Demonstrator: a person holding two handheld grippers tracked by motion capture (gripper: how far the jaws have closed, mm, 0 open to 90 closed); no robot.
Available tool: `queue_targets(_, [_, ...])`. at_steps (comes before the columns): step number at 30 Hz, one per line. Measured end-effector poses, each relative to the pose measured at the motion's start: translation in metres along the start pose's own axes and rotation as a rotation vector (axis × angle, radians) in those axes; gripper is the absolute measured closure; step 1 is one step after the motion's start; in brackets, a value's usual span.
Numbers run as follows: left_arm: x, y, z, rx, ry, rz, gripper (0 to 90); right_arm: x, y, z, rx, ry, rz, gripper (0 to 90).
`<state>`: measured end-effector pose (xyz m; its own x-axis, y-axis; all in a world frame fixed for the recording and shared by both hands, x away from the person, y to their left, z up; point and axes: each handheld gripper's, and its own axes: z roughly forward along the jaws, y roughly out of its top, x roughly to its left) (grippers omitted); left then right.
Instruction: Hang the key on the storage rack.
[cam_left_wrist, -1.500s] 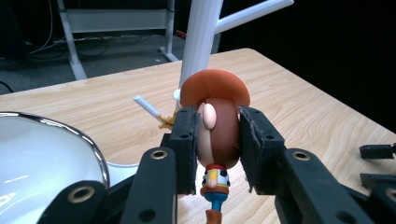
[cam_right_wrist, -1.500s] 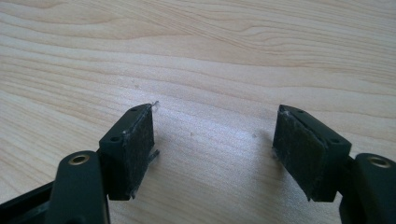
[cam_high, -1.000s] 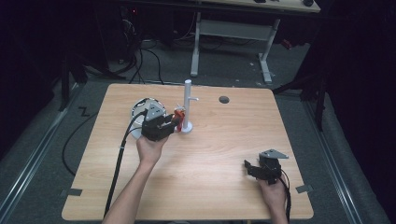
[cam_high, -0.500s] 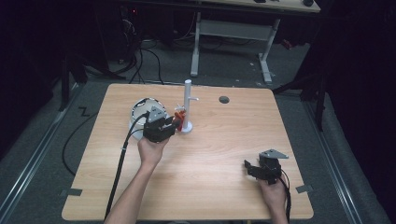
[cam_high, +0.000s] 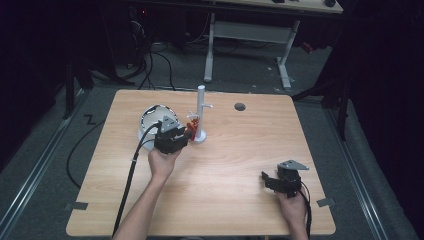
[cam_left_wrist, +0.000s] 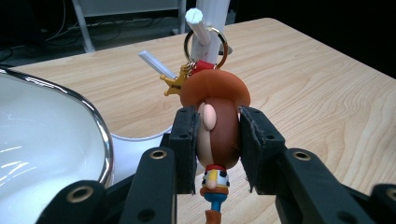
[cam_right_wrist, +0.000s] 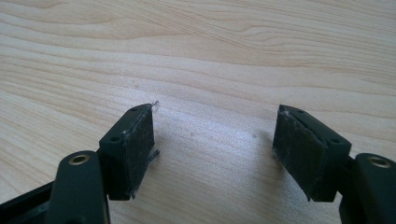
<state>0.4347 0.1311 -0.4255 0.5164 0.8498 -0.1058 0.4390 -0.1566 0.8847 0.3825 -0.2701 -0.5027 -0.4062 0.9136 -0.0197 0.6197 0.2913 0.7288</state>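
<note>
Your left tongs (cam_left_wrist: 217, 140) gripped the cowboy figure keychain (cam_left_wrist: 215, 126) by its head, jaws closed against both sides — its gold ring (cam_left_wrist: 205, 46) looped over a peg of the white stand (cam_high: 200, 115), beside the white bowl (cam_high: 150, 120). Your right tongs (cam_right_wrist: 212, 154) rested wide apart and empty — low over the bare counter (cam_high: 240, 165), near its front right corner.

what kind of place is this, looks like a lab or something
Probably a lab or workshop set up for recording: a lone wooden table on grey carpet in a dark room, loose cables on the floor, and an adjustable desk frame behind it.
</note>
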Motion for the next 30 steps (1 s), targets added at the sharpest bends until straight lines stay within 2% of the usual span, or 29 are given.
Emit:
queue_targets(17, [0.001,-0.005,0.008,0.034,0.007,0.008,67.9,0.000,0.000,0.000,0.000,0.001,0.000,29.6])
queue_targets(26, [0.006,-0.013,0.013,0.043,0.010,-0.011,67.9,0.000,0.000,0.000,0.000,0.001,-0.001,29.5])
queue_targets(30, [0.007,-0.014,0.013,0.048,0.014,-0.008,67.8,0.000,0.000,0.000,0.000,0.001,-0.001,29.5])
